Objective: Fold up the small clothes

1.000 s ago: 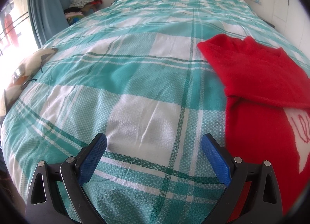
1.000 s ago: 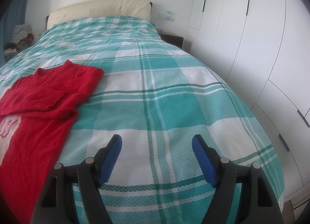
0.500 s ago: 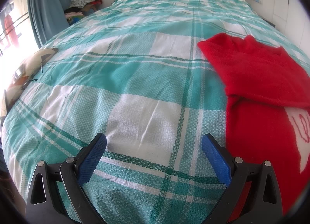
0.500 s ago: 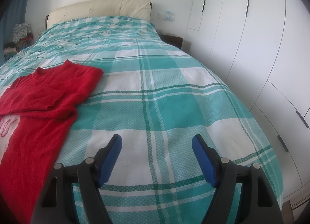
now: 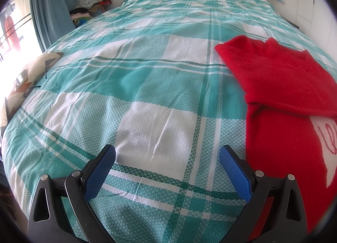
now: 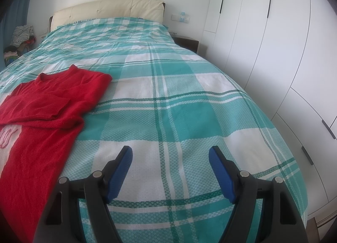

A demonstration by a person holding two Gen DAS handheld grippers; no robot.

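– What have the tongs got?
– Nothing. I see my left gripper (image 5: 167, 155) and right gripper (image 6: 170, 156) both spread wide above the bedspread (image 5: 147, 87).
– And the sweater?
– The red sweater (image 6: 48, 108) lies between them, sleeves folded in; headboard (image 6: 107, 9) beyond.

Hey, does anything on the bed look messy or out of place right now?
Nothing stands out. The red sweater lies flat on the plaid bedspread with its sleeves folded across the chest. Both grippers are open and empty.

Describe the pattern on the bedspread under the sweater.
Teal-and-white plaid bedspread with dark green lines, clearest in the right wrist view.
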